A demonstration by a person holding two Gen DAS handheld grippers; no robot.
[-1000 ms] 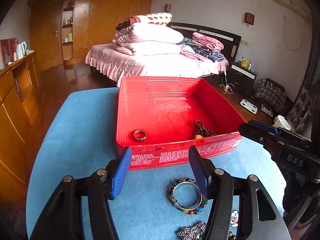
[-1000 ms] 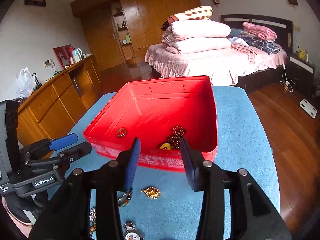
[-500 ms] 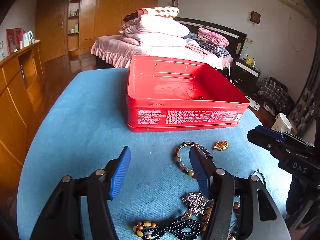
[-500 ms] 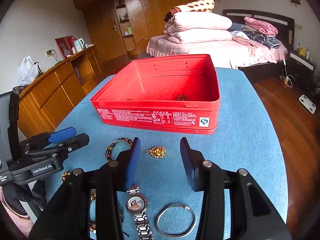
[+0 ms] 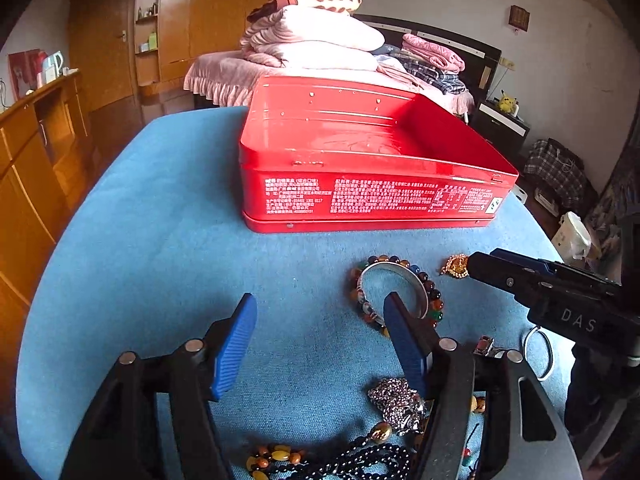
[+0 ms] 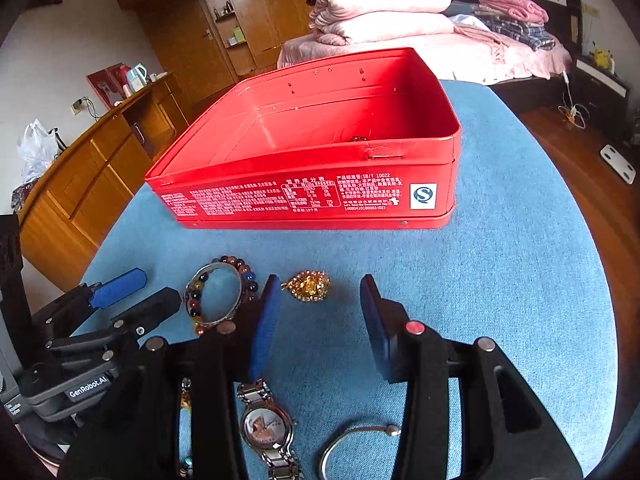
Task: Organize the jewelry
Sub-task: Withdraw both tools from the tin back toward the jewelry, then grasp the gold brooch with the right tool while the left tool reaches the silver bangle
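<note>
Hovering low in frame, two tongs, left (image 5: 320, 320) opening, right (image 6: 316, 300) apart, both empty; one red tin (image 6: 320, 152) centre on blue surface (image 6: 500, 260), one gold pendant (image 6: 308, 286), one beaded bracelet (image 6: 218, 292).

Ahead of the grippers, the red tin (image 6: 312, 196) is glossy painted metal on a matt, napped blue cloth (image 6: 500, 260). The pendant (image 6: 308, 287) just before the right fingers looks like shiny gold metal; the watch (image 6: 266, 428) below them is polished steel

Bed (image 5: 320, 76), wooden wardrobe (image 5: 224, 12), kettle (image 6: 138, 76)
</note>
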